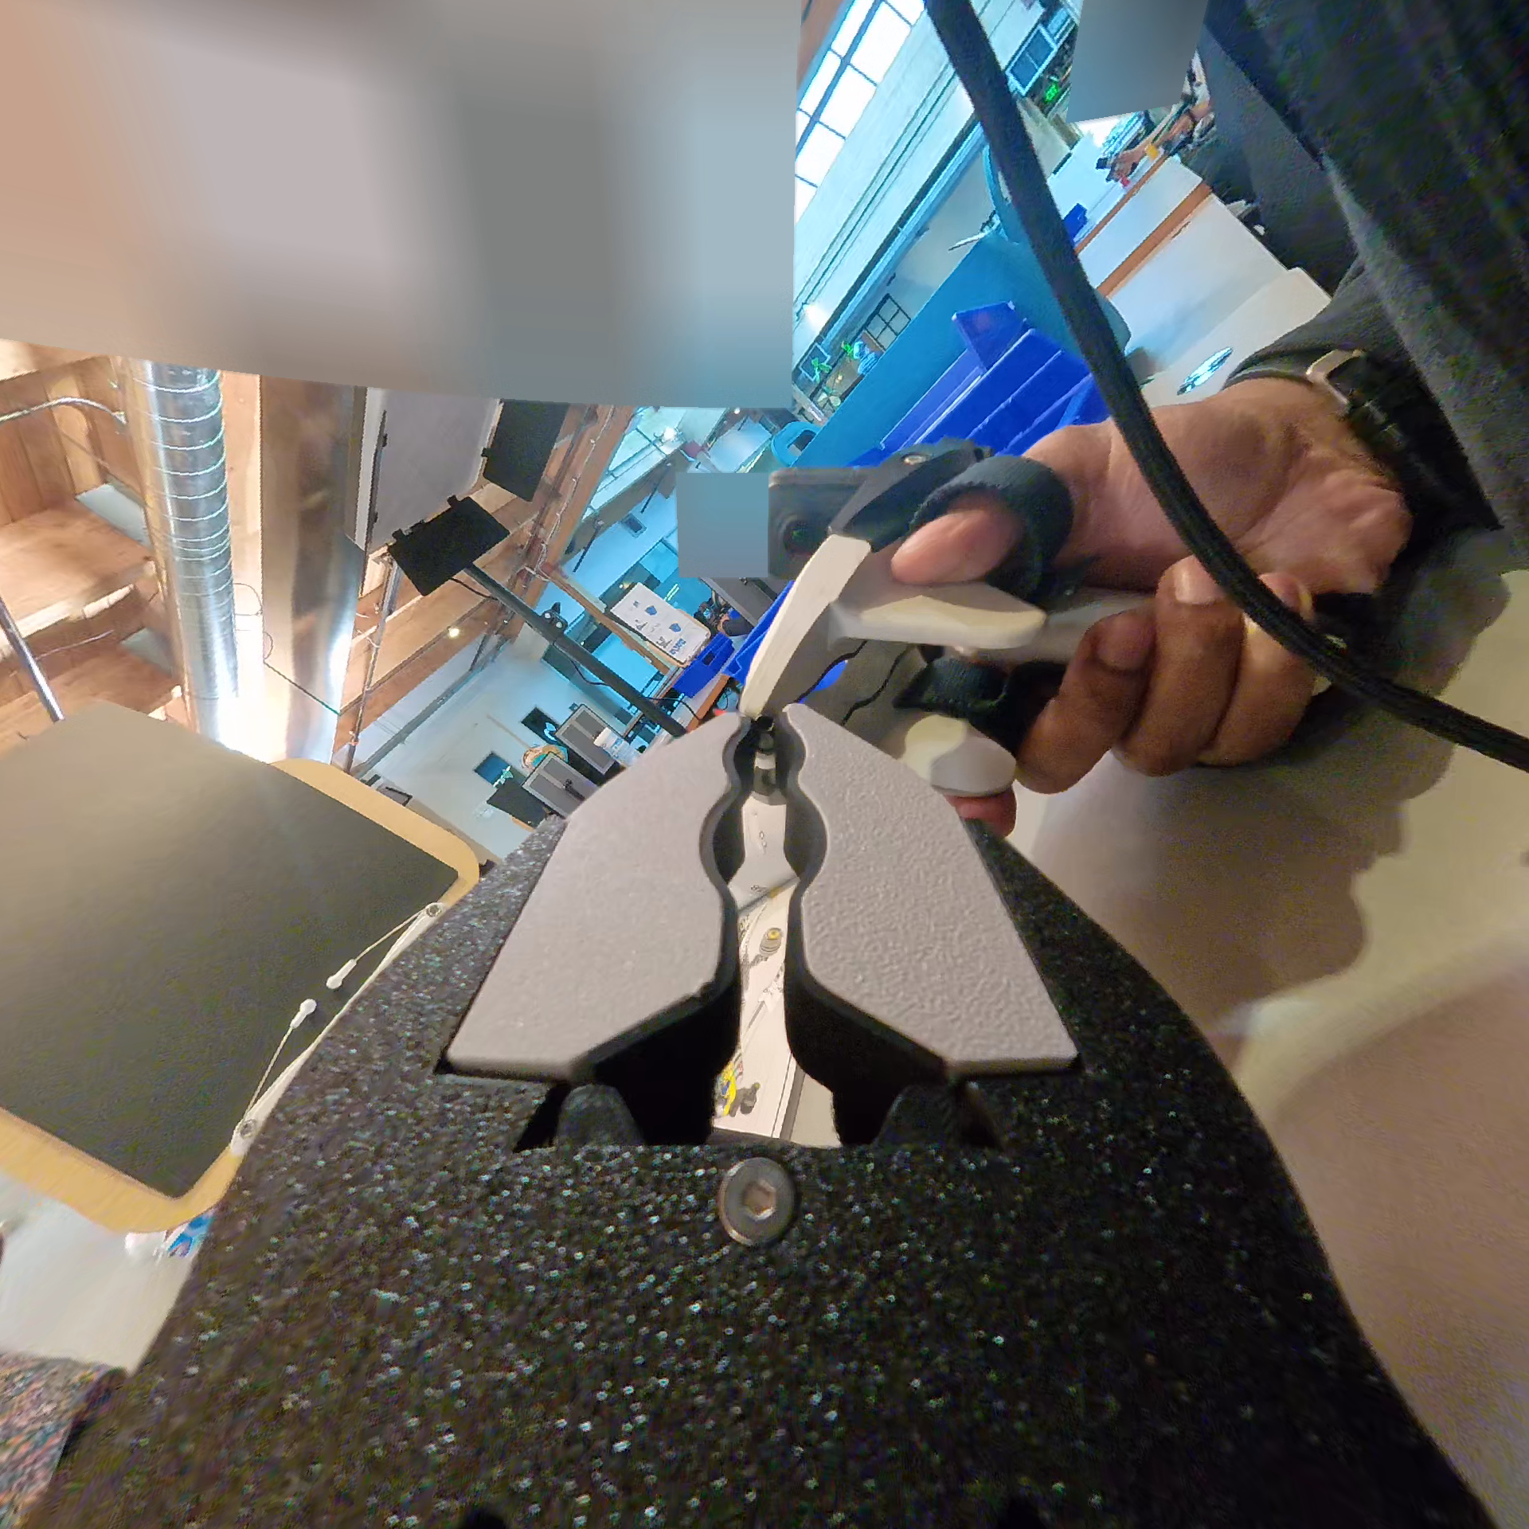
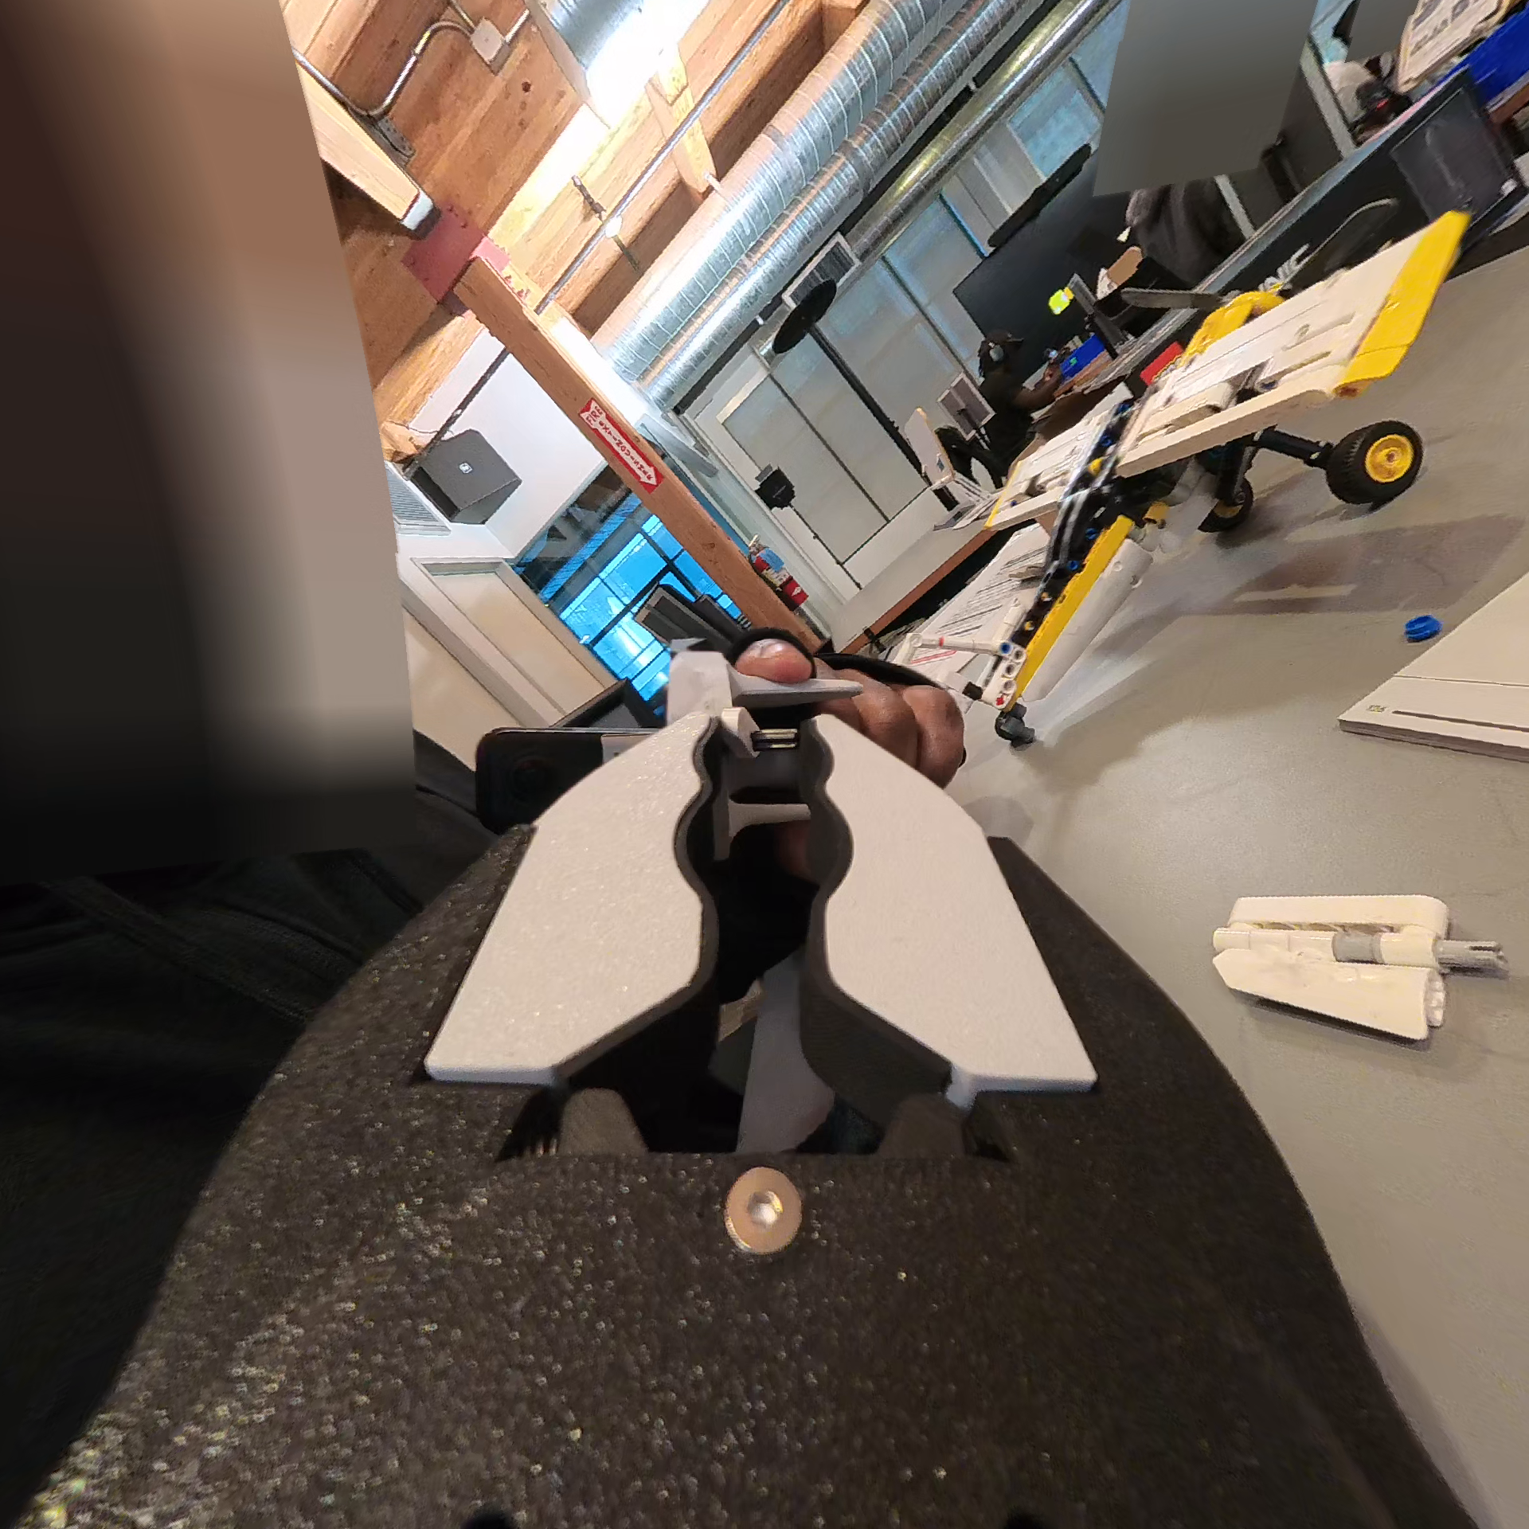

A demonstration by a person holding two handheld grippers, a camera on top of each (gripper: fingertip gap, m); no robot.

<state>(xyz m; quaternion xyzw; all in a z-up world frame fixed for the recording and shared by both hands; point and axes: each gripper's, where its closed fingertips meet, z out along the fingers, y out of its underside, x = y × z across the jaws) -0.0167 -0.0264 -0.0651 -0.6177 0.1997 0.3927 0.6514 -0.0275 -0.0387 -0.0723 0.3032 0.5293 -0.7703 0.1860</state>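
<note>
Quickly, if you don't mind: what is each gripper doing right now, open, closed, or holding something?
Left gripper: nearly closed on a small black part at its tips.
Right gripper: narrowly apart around a small dark part; whether it grips cannot be told.

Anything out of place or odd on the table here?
Mildly. A white brick-built section lies alone on the grey table, apart from the white-and-yellow brick-built plane, and a small blue piece sits loose near a booklet. Nothing looks spilled or broken.
</note>
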